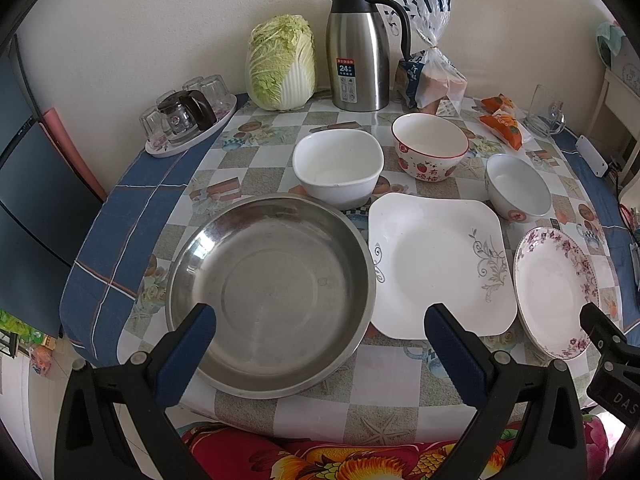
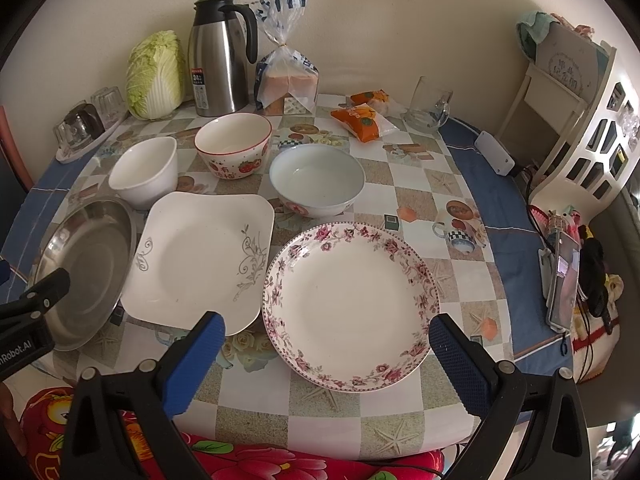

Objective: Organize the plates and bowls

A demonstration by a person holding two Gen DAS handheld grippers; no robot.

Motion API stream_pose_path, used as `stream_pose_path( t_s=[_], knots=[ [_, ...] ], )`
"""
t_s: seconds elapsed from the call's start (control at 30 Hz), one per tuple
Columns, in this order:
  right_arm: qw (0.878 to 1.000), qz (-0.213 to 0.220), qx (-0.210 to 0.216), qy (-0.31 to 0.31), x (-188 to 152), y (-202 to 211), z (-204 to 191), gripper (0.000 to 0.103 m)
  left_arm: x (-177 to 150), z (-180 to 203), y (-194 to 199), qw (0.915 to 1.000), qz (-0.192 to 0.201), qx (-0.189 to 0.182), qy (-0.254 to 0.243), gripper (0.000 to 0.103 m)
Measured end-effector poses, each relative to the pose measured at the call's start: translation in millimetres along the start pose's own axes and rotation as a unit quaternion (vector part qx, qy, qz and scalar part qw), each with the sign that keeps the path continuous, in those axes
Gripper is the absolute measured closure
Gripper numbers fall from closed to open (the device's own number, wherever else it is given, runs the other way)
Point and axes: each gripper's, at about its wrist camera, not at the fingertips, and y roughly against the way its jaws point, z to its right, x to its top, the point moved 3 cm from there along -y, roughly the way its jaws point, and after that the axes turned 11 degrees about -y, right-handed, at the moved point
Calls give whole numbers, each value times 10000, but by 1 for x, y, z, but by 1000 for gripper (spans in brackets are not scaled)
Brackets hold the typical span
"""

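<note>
A steel round pan (image 1: pixel 272 292) lies at the front left of the table, a white square plate (image 1: pixel 436 264) beside it, and a floral round plate (image 1: pixel 554 288) at the right. Behind stand a white square bowl (image 1: pixel 338 166), a strawberry bowl (image 1: pixel 430 146) and a small white bowl (image 1: pixel 518 188). My left gripper (image 1: pixel 320 344) is open, empty, over the pan's near rim. My right gripper (image 2: pixel 326 354) is open, empty, over the near edge of the floral plate (image 2: pixel 348 304). The right wrist view also shows the square plate (image 2: pixel 200 260), pan (image 2: pixel 86 268) and the three bowls.
At the back stand a cabbage (image 1: pixel 282 62), a steel thermos jug (image 1: pixel 358 46), bagged bread (image 1: pixel 430 76), snack packets (image 1: pixel 502 120), a glass mug (image 1: pixel 546 112) and a tray of glasses (image 1: pixel 188 118). A white shelf (image 2: pixel 580 128) and a phone (image 2: pixel 564 280) are at the right.
</note>
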Motion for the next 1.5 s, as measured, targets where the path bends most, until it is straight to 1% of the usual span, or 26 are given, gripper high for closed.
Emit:
stream_pose_path(
  t_s=[0.1, 0.17, 0.2, 0.23, 0.33, 0.4, 0.5, 0.6, 0.7, 0.77, 0.87, 1.0, 1.13, 1.2, 1.27, 1.3, 1.37, 1.4, 1.43, 1.5],
  knots=[
    [10000, -49, -15, 20, 0, -2, -1, 0, -1, -5, 0, 10000, -17, -60, 71, 0],
    [9998, -166, 31, 52, 1, -4, -1, 0, 0, -9, 0, 9994, 7, -318, 125, 0],
    [9998, -186, 58, 65, 2, -4, -2, 0, 2, -10, 0, 9992, 24, -386, 139, 0],
    [9997, -193, 143, 61, 5, -3, -3, 0, 4, -12, 0, 9991, 55, -404, 153, 0],
    [9989, -124, 435, 81, 20, 6, -10, 0, 13, -28, 4, 9990, 252, -292, 247, 0],
    [9981, -25, 612, 102, 32, 14, -16, 0, 20, -46, 7, 9980, 378, -300, 412, 0],
    [9956, 210, 896, 159, 56, 29, -29, 0, 28, -78, 9, 9942, 576, -416, 803, 0],
    [9927, 433, 1079, 305, 74, 38, -48, 0, 33, -107, 11, 9900, 818, -336, 1102, 0],
    [9874, 458, 1457, 408, 85, 39, -70, 0, 34, -133, 10, 9864, 976, -244, 1301, 0],
    [9850, 433, 1617, 428, 86, 34, -82, 0, 32, -146, 5, 9850, 1019, -206, 1374, 0],
    [9829, 317, 1773, 394, 85, 19, -103, 0, 26, -160, -7, 9869, 829, -191, 1368, 0],
    [9745, -213, 2204, 361, 76, -10, -129, 0, 12, -174, -25, 9870, 721, -259, 1412, 0],
    [9719, -591, 2216, 521, 59, -35, -156, 0, -2, -177, -52, 9895, 365, -130, 1394, 0],
    [9682, -826, 2267, 662, 49, -50, -171, 1, -11, -177, -66, 9891, 234, -182, 1440, 0],
    [9672, -926, 2242, 753, 40, -62, -180, 8, -19, -178, -81, 9878, 104, -281, 1528, 0],
    [9666, -968, 2239, 787, 37, -67, -183, 9, -22, -179, -85, 9870, 56, -305, 1574, 0],
    [9631, -1118, 2291, 869, 29, -80, -194, 19, -29, -182, -97, 9849, -64, -353, 1695, 1],
    [9613, -1184, 2323, 896, 26, -84, -197, 22, -33, -183, -103, 9836, -129, -388, 1758, 2],
    [9598, -1251, 2340, 918, 24, -90, -200, 27, -35, -184, -108, 9828, -179, -419, 1791, 4],
    [9576, -1336, 2380, 919, 22, -100, -204, 34, -40, -183, -121, 9820, -311, -486, 1800, 16]
  ],
)
